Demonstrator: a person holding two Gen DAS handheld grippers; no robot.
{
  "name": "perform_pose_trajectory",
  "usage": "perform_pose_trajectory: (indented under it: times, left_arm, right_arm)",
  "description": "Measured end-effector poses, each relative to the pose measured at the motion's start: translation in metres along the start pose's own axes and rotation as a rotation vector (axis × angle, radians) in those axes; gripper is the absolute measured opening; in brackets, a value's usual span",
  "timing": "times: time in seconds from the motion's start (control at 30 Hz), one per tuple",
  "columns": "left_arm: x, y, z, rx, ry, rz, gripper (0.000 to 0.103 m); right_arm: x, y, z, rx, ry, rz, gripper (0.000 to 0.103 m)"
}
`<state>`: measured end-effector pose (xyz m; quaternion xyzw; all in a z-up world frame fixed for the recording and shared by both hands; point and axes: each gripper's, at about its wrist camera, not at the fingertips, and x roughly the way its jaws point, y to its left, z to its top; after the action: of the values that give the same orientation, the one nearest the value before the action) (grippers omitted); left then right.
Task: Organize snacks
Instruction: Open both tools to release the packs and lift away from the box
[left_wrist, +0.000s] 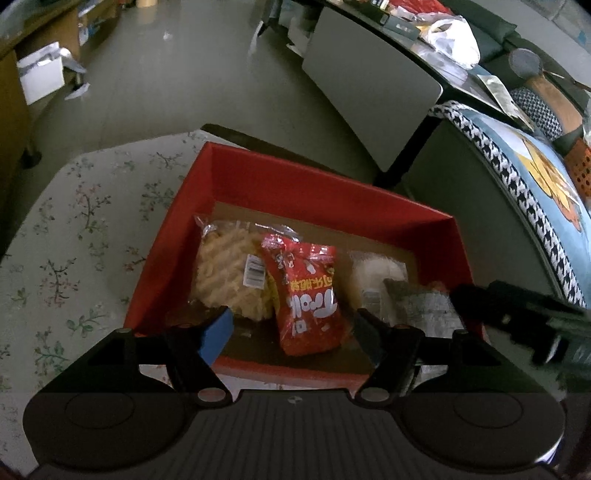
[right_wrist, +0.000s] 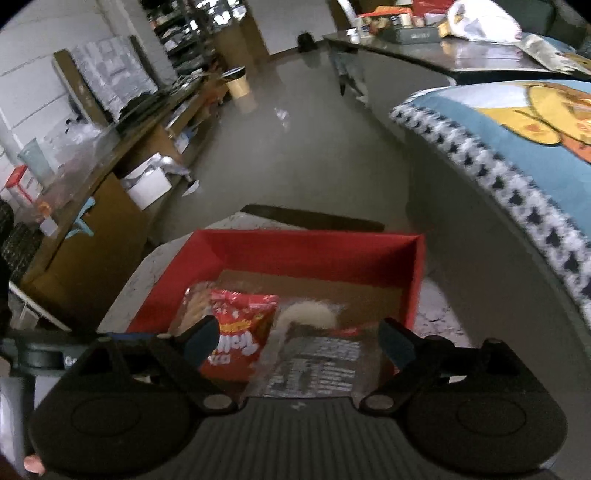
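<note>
A red box stands on a floral cloth and holds several snacks. In it lie a clear bag of waffle crisps, a red snack bag, a white snack packet and a dark printed packet. My left gripper is open above the box's near wall; the red bag sits between its fingers, clear of the blue pad. My right gripper is wide open over the printed packet, without touching it. The red bag and the white snack lie just beyond, inside the box.
The floral tablecloth spreads out left of the box. A cushion with a houndstooth border rises on the right. Behind are a dark cluttered table, grey floor, a wooden bench and a white box.
</note>
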<state>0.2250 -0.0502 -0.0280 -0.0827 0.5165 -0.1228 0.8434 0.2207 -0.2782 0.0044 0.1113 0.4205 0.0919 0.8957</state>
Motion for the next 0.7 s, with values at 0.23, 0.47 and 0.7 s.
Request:
perform_pose_trajectory:
  times: [0.23, 0.47, 0.7]
  left_arm:
    - [0.011, -0.014, -0.012, 0.084, 0.007, 0.041, 0.079]
    - [0.019, -0.028, -0.019, 0.161, 0.01, 0.093, 0.079]
    - [0.004, -0.016, -0.016, 0.098, -0.002, 0.039, 0.079]
  right_arm:
    - [0.001, -0.021, -0.021, -0.062, 0.041, -0.255, 0.092]
    - [-0.004, -0.032, -0.03, 0.031, 0.089, -0.164, 0.093]
    - [-0.032, -0.04, -0.06, 0.125, 0.121, -0.149, 0.093]
